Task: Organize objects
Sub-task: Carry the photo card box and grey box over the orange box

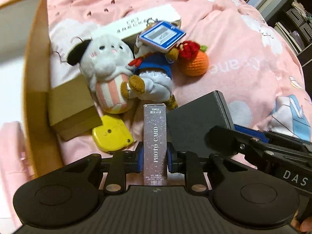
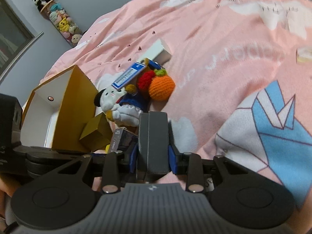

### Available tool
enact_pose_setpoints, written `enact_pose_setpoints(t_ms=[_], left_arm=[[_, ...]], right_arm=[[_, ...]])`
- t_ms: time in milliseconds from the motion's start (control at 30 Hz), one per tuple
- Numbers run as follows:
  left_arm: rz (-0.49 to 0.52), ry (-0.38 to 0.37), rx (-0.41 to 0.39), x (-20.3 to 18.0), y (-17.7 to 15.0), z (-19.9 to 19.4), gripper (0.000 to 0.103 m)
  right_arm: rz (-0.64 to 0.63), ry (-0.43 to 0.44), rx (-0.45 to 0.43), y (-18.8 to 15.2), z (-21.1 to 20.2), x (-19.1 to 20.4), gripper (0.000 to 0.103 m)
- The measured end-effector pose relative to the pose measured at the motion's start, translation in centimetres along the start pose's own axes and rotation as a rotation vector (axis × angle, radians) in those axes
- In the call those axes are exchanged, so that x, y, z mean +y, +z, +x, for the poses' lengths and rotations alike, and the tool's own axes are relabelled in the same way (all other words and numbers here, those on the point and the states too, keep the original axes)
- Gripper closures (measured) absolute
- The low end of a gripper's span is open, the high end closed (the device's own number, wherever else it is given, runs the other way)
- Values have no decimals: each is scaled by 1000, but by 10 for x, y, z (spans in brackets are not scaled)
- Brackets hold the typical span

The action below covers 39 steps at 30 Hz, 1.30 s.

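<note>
While both claws are loaded, the risks sit mostly at the pads.
Left claw (image 1: pixel 155 156): narrow, clamped on the card box (image 1: pixel 155 142) near its lower half; most of the box sticks out ahead of the pads.
Right claw (image 2: pixel 153 156): narrow, clamped on the grey box (image 2: pixel 153 136) by its sides, near the close end.
Slip risk: the card box looks glossy and is held low, so a quick swing could let it pivot or slide out of the pads.
Lid risk: a seam runs down the grey box; I judge that squeezing across it could shift the halves if the grip loosens.
Collision risk: the two claws are just beside each other; the grey box lies close to the card box, and one could knock the other loose.
Pile risk: straight ahead lie the white plush (image 1: pixel 106 62), bear (image 1: pixel 152 72), orange ball (image 1: pixel 194 62) and yellow case (image 1: pixel 112 134) on the bed (image 1: pixel 243 44); a low pass could drag them.
Likely goal: the open carton (image 1: pixel 35 58) at the left, with a tan box (image 1: pixel 72 105) against it, seems the place for things; its wall could catch a long box coming in tilted.
Left view only: the print on the card box, the yellow case in full, the right claw from outside.
Right view only: the carton's white inside, the toy tube (image 2: pixel 58 21) by the wall.
</note>
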<state>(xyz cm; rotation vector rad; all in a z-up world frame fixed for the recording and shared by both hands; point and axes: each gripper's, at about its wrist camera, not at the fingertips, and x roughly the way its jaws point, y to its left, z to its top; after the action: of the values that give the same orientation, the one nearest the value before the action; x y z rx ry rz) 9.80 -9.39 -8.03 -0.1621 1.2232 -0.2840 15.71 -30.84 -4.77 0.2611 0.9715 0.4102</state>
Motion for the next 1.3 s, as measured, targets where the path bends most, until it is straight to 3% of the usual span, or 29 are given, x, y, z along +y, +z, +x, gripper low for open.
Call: enact_pose_setpoints(t_ms=[300,667,900,1300], left_arm=[[38,-2,-140,-7,13,-68,78],[-1,73,-292,27,-10,-159,78],[-47,140,-300,62,-24,-186,78],[-128,206,-261,124,-33,-188,78]], right_arm=[[-99,-21,-80,0,-43,44,68],[-230,105,-122,-3,-74,123,68],[-316,169,-80,-15,-63,178,68],[-412,221,14,-23,-8,243,68]])
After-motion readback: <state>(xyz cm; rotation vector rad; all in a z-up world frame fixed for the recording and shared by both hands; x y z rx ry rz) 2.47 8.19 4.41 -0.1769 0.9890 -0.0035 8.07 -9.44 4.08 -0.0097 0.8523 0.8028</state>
